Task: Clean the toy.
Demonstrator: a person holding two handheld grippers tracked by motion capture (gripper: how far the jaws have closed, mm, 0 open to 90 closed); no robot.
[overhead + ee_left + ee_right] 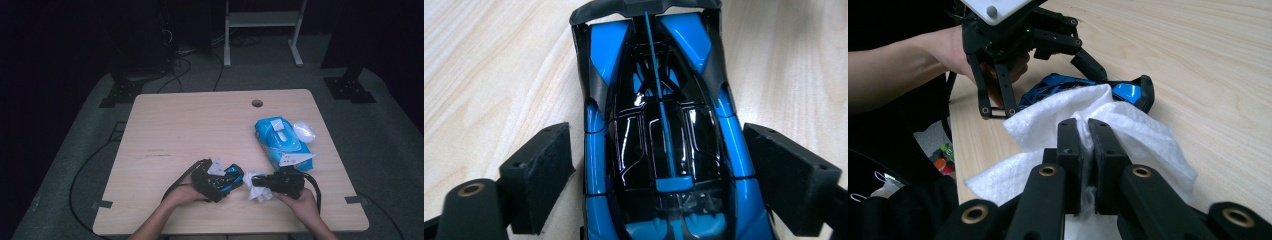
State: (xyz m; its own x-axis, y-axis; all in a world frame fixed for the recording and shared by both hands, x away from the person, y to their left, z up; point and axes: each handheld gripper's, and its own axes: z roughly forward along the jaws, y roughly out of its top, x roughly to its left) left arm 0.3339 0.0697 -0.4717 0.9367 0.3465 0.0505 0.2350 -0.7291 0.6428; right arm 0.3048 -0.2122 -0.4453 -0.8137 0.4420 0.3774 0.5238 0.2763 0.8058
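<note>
Wooden surface (190, 125), wipes pack (283, 141) right of centre in the high view. Blue toy car (664, 130) at lower centre — left gripper (659, 165) straddling it, fingers (541, 170) released. Right gripper (1087, 150) clenched on white wipe (1143, 135) — touching the car.
</note>
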